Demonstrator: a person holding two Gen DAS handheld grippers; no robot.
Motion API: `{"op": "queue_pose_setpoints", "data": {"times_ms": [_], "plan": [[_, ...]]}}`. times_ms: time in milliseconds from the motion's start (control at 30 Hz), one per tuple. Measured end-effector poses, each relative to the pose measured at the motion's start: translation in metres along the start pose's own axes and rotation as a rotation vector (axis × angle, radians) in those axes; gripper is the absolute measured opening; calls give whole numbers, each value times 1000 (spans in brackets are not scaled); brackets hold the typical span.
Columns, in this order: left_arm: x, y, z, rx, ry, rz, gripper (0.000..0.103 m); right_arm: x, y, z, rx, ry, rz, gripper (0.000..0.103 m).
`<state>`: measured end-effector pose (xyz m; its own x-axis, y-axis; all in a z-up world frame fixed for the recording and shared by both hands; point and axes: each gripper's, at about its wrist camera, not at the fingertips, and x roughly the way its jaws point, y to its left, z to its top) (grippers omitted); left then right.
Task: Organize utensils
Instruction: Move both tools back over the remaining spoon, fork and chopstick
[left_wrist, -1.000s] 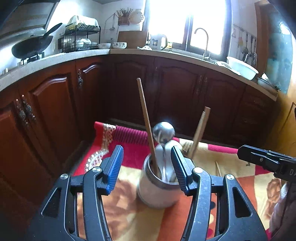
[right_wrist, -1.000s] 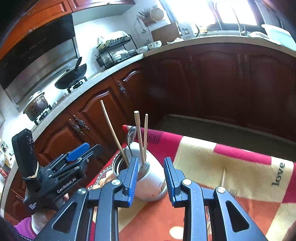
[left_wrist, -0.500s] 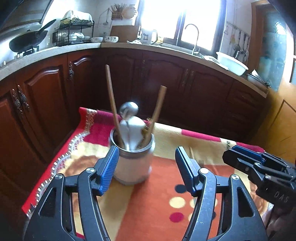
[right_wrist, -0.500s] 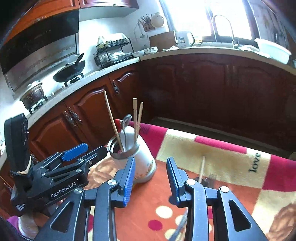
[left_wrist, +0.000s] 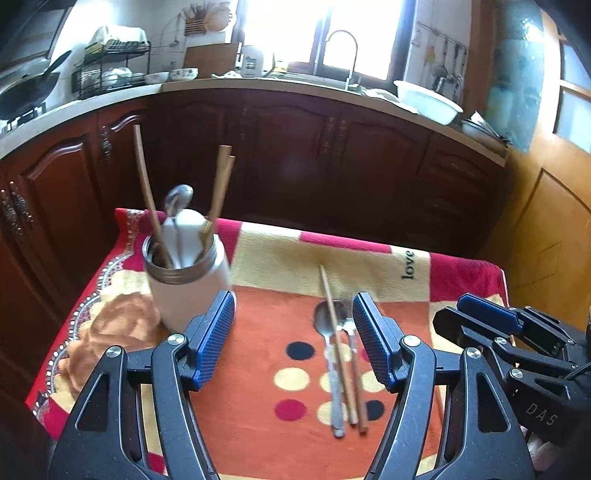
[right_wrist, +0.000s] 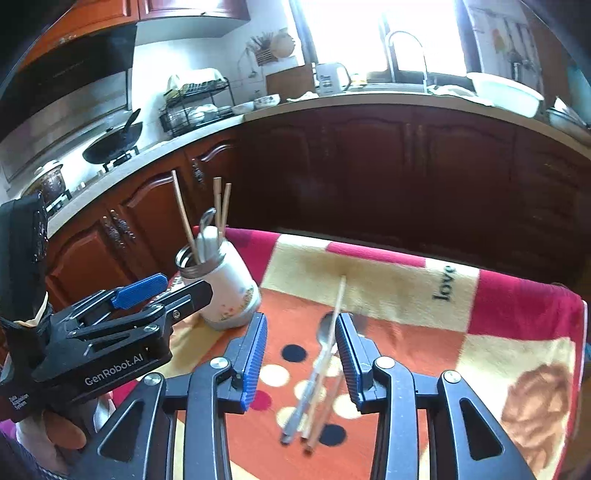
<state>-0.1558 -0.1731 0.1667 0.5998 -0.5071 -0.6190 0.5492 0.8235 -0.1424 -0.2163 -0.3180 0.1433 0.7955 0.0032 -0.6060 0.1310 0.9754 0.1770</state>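
Wooden chopsticks (left_wrist: 341, 354) and spoons (left_wrist: 327, 354) lie bundled on the blanket (left_wrist: 458, 280), so both empty grippers, left gripper (left_wrist: 293, 338) and right gripper (right_wrist: 301, 356), hover wide-fingered, presumably to carry them to the holder (left_wrist: 184, 280).

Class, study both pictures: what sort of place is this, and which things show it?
Most likely a home kitchen: a wok on the stove, a dish rack, and a sink tap under the window.

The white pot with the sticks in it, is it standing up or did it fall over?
Standing up. The white pot sits on its base on the blanket, mouth upward, with chopsticks and a spoon poking out.
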Motion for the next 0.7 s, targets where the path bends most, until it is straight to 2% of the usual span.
{"op": "queue_pose_setpoints", "data": {"times_ms": [433,567,700], "plan": [[12,-28,-7,50,40,-22,67,-4,-31,-19,62,24,-27,39],[21,-24,-11,39,66,-26,67,1,-37,-25,81,42,-29,39],[34,-9,-18,-13,111,-45,67,14,-49,-31,117,78,-24,39]]}}
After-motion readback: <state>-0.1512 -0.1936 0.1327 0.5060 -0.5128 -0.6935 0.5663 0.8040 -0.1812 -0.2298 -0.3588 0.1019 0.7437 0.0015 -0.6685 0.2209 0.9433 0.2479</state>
